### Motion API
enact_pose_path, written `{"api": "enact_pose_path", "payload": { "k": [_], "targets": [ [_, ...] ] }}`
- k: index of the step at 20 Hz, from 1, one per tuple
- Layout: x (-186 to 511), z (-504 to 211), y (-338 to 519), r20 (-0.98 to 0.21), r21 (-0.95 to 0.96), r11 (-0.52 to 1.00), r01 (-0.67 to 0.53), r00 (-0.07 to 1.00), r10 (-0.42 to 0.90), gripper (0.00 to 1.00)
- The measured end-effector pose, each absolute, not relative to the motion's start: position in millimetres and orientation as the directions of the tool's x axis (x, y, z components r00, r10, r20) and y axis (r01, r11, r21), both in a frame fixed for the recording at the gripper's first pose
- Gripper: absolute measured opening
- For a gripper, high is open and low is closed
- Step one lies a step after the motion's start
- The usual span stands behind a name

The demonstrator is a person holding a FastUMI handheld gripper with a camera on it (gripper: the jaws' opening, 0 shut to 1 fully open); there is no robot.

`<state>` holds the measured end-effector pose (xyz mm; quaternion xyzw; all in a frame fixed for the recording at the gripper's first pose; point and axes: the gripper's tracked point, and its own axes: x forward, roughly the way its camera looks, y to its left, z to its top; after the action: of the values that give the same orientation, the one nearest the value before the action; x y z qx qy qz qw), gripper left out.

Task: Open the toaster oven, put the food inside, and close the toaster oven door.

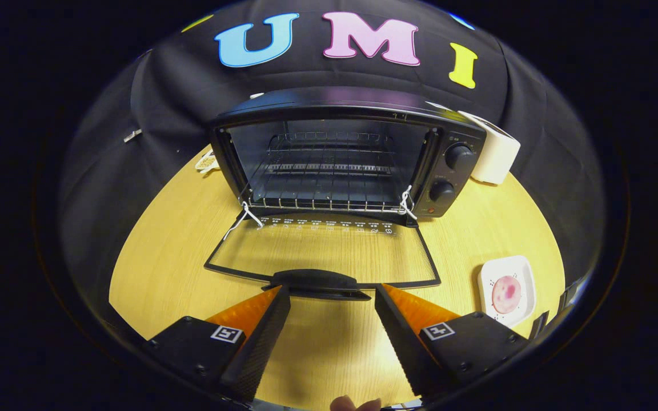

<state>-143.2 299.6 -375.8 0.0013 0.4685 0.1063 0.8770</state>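
A black toaster oven (352,154) stands at the back of the wooden table (477,240). Its glass door (323,251) lies folded down flat toward me, and the wire rack (329,171) inside is bare. The door's black handle (320,282) sits just ahead of my gripper (332,294), whose fingertips flank it with a wide gap. The gripper is open and holds nothing. To the right of the fingers, a pink round piece of food (506,294) rests on a small white square plate (526,274).
A white box-like object (497,154) stands behind the oven's right side, next to its two knobs (457,155). A small pale item (207,162) lies at the oven's back left. White strings hang from the rack's front corners. A fingertip shows below the fingers.
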Motion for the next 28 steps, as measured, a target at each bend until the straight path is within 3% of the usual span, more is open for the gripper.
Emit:
{"api": "enact_pose_path", "payload": {
  "k": [13,28],
  "targets": [
    [-149,-333,229,-0.798,0.27,0.922,-0.279,0.471,0.376,0.98],
    [-131,-364,6,-0.928,0.186,0.968,-0.171,0.294,0.23,0.99]
  ]
}}
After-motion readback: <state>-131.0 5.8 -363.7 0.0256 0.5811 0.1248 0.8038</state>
